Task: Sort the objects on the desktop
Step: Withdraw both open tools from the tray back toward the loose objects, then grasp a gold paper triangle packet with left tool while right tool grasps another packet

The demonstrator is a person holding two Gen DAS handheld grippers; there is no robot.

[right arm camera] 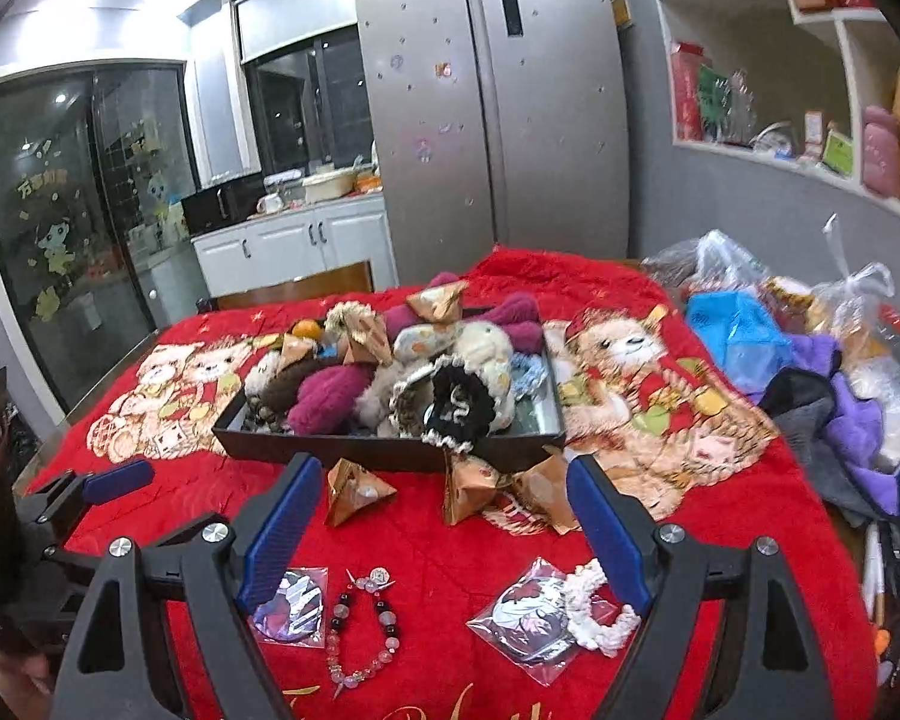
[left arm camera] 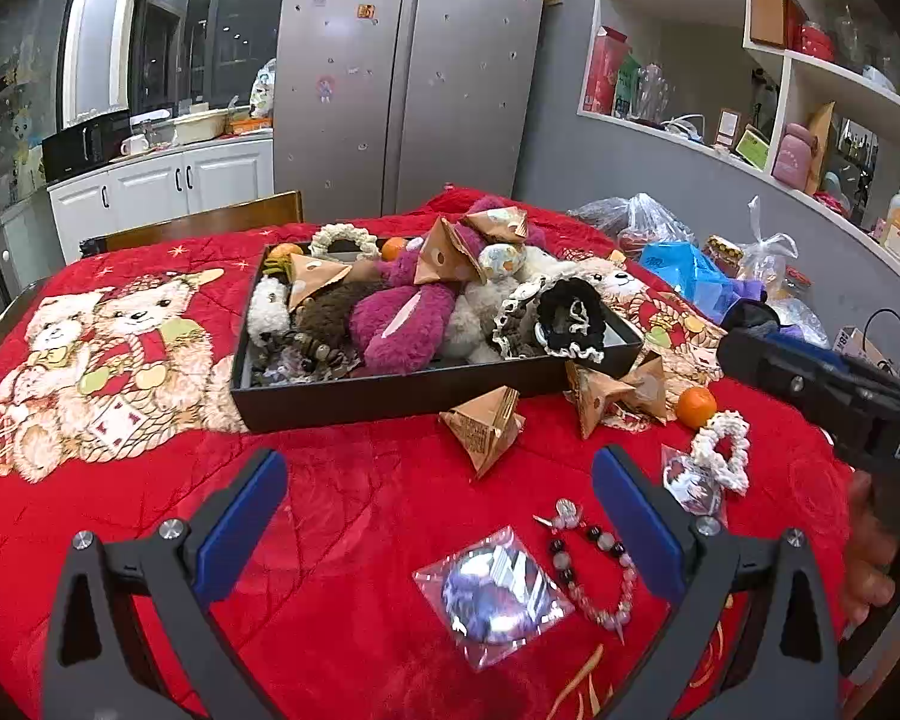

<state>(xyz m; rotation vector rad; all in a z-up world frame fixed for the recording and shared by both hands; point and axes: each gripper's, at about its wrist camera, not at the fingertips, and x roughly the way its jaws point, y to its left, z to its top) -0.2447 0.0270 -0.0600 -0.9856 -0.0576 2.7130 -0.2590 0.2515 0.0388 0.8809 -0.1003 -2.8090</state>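
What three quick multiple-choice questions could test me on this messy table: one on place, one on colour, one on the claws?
1. Where does the bead bracelet lie?
A. in the black tray
B. on the red blanket
C. on a shelf

2. What colour are the claw pads?
A. blue
B. yellow
C. white

3. How is the left claw?
A. shut on a tangerine
B. shut on nothing
C. open, holding nothing

Answers: B, it lies on the red blanket, in front of the black tray; A, both pads are blue; C, its jaws stand wide apart, like the right claw.
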